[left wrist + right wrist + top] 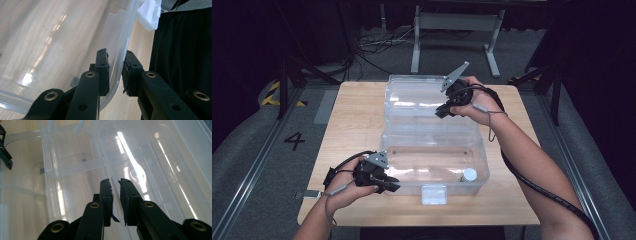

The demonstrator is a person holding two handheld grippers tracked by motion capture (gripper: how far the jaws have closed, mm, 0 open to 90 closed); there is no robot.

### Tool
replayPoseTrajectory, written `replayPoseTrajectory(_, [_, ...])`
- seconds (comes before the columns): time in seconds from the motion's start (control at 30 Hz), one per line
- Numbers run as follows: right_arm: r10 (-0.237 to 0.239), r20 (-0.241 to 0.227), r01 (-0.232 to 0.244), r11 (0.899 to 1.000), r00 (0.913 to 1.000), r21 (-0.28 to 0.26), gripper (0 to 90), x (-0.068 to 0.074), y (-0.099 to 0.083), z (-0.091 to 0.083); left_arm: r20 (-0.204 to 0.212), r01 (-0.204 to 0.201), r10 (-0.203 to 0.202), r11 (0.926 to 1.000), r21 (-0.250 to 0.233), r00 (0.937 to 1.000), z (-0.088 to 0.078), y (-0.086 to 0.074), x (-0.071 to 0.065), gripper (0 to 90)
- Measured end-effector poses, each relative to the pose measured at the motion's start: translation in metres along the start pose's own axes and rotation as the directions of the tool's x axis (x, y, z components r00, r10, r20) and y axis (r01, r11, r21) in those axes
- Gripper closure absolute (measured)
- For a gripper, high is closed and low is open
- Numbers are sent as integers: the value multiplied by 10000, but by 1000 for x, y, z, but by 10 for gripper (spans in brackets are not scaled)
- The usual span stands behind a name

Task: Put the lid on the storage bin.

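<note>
From the high view the clear box (434, 162) sits at the worktop's (357, 120) near edge, its lid (417, 97) flung back; the left gripper (115, 71) clamps its wall, while the right gripper (115, 195), jaws nearly together and empty, could skid off the glossy lid.

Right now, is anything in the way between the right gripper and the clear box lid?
No, nothing visible. The right gripper sits right at the open lid of the clear box, jaws nearly together with an empty gap. The small white-capped bottle lies far off in the box's near corner.
</note>
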State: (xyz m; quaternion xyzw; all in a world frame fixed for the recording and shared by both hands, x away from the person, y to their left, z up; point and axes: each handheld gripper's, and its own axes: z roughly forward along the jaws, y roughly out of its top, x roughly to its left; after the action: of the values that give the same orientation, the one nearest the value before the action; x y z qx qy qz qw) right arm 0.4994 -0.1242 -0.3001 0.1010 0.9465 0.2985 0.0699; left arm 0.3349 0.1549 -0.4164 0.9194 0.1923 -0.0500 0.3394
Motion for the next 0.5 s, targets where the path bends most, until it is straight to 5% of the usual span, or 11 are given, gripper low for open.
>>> replayPoseTrajectory(0.5, [-435, -93, 434, 9990, 9990, -45, 870, 9, -1, -5, 77, 40, -40, 10000, -26, 10000, 0, 0, 1, 770])
